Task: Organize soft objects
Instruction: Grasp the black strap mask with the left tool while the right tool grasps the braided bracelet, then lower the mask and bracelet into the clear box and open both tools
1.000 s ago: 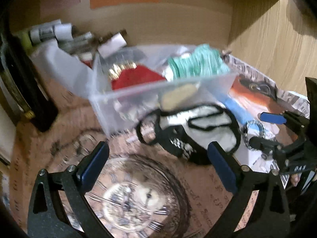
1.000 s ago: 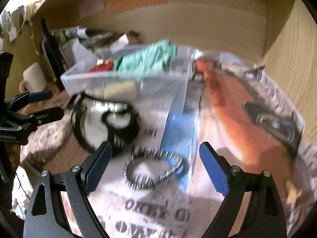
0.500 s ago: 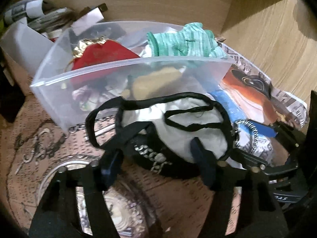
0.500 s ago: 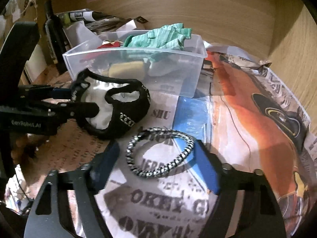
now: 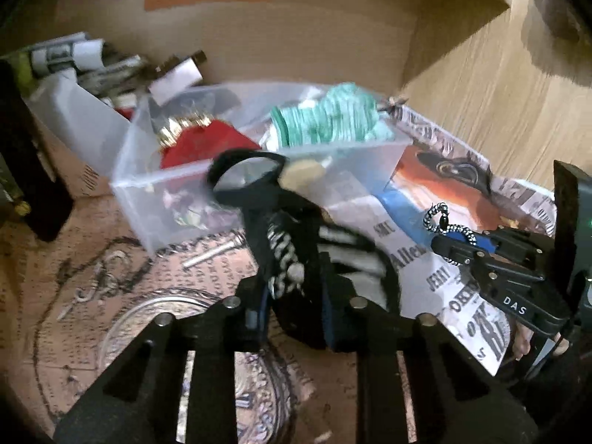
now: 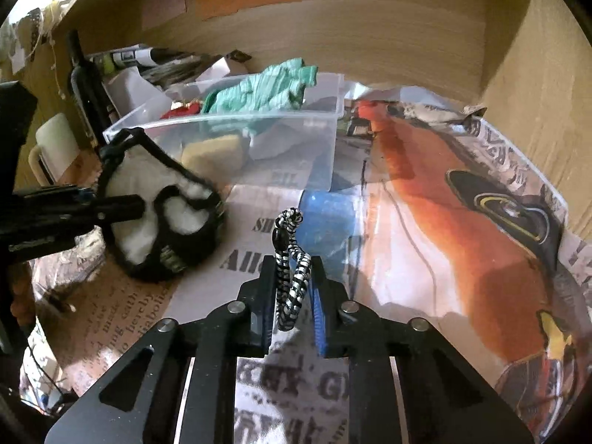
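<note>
Landmark: clear plastic bin, standing on the papered shelf floor against the back wall.

Left gripper: jaws drawn narrow, clamped on the black-and-white harness. The fabric is pinched between the two fingers; a black strap loop rises from the grip and stands in front of the bin's near wall.

Harness, right wrist view: the harness hangs at the left gripper's fingers, just in front of the bin's near left corner. White fleece lining faces outward, black trim around it. Contact with the floor cannot be told.

Right gripper: jaws drawn narrow, clamped on the braided cord. The black-and-white cord stands up between the fingers and curls over above them, in front of the bin's near right corner.

Cord, left wrist view: the cord sits at the right gripper's tips, to the right of the bin.

Bin contents: green cloth heaped at the back, above the rim; red item with gold trim at the left; yellow sponge against the near wall.

Floor covering: newspaper to the right of and in front of the bin; brown printed paper in front of it to the left.
</note>
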